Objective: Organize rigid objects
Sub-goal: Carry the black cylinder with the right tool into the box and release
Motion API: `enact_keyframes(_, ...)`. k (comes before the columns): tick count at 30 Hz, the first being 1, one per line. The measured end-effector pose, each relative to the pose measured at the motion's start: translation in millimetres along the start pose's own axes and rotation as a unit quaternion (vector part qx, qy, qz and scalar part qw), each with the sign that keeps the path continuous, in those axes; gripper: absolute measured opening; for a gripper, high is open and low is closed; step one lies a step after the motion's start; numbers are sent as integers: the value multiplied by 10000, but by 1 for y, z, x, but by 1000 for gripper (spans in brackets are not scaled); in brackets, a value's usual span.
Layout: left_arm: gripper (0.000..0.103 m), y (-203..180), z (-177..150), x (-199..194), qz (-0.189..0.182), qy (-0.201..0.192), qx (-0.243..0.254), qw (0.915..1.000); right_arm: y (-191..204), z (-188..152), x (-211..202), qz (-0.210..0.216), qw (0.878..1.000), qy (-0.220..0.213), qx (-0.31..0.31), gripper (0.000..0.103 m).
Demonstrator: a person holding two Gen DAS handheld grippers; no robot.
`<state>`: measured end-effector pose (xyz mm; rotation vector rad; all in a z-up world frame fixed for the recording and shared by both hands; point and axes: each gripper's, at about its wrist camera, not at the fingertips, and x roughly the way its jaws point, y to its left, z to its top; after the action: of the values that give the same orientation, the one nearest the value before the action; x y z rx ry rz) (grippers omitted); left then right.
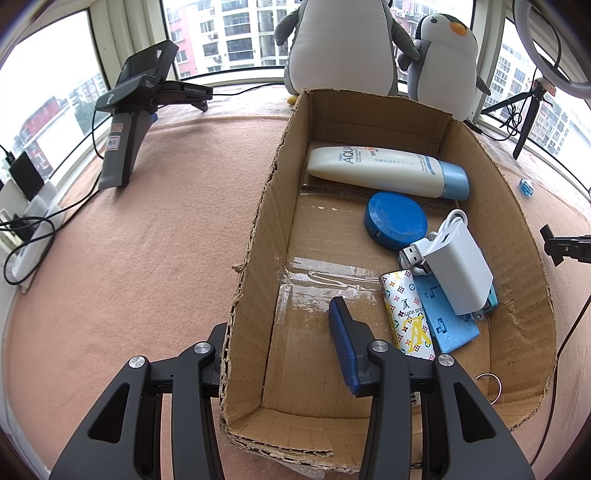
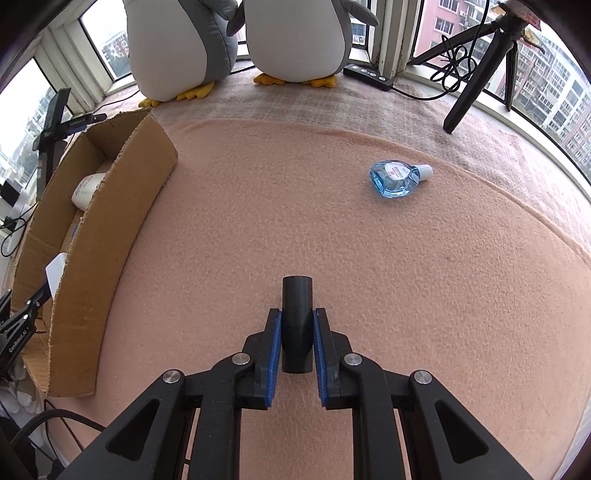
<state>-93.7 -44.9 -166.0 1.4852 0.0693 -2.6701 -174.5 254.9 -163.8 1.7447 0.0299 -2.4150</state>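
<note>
Only the right wrist view shows the right gripper [image 2: 297, 332] clamping a black tube [image 2: 297, 325]; left gripper [image 1: 280, 343] spread wide

We're in a home, high up in an apartment bay window: curved glass panes [image 1: 236, 33] look out on residential tower blocks. Two plush grey-and-white penguins [image 2: 295, 37] sit on the sill, a peach fleece blanket [image 2: 369, 258] covers the surface, and a black tripod [image 2: 476, 74] stands by the glass.
</note>
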Motion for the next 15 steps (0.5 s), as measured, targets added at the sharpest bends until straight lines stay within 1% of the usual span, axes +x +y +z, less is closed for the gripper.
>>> enact_keyframes(6, 42, 0, 0, 0, 0, -1, -1, 10000, 23, 8, -25, 212, 9992, -323, -109, 15)
enact_keyframes(10, 42, 0, 0, 0, 0, -1, -3, 10000, 54, 17, -43, 431, 9969, -556, -342, 15)
enact_keyframes(15, 42, 0, 0, 0, -2, 1, -5, 10000, 99, 25, -56, 739, 9918, -726, -748, 15)
